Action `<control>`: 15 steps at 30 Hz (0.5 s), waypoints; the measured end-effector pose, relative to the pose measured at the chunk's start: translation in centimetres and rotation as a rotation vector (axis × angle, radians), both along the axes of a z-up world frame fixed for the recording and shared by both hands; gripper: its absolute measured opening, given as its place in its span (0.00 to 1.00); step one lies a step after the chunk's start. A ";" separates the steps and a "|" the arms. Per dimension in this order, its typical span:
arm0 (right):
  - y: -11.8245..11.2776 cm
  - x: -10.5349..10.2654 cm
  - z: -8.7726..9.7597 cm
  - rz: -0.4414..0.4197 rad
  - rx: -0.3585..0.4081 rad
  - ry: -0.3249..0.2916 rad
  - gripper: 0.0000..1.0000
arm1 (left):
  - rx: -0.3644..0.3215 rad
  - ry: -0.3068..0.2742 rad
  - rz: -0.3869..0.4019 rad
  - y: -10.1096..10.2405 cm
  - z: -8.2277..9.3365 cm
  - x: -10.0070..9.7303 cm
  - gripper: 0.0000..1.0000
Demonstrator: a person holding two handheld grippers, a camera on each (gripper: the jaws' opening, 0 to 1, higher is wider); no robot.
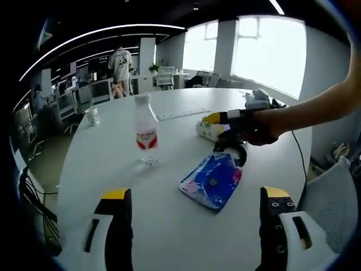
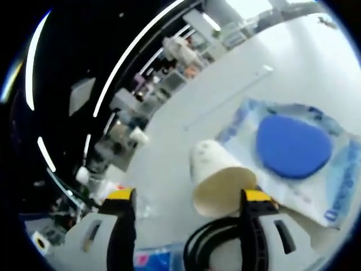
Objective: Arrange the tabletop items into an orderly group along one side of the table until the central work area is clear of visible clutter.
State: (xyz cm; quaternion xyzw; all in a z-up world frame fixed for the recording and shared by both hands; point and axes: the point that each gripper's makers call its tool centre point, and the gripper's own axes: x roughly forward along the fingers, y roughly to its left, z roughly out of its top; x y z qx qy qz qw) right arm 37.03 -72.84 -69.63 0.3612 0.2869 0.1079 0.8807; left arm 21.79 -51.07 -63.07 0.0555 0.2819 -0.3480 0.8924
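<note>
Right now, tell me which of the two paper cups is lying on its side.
The paper cup at the right gripper, beside the blue packet, lies on its side. The other cup, beyond the water bottle, stands upright.

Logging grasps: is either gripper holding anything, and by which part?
Left gripper: open, nothing held. Right gripper straddles the tipped paper cup near its rim; whether it grips cannot be told.

Bottle label text too small to read; right claw tips hidden behind paper cup.
</note>
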 end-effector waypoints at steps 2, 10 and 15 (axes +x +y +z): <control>0.1 0.1 0.3 0.000 0.004 -0.007 0.70 | 0.002 0.004 0.001 0.1 -0.1 -0.1 0.94; -0.1 0.8 0.8 -0.026 0.013 -0.030 0.59 | -0.003 0.020 0.003 0.2 -0.4 -0.7 0.94; 0.2 0.9 0.9 -0.019 0.003 -0.042 0.55 | -0.004 0.025 0.011 0.3 -0.5 -0.9 0.94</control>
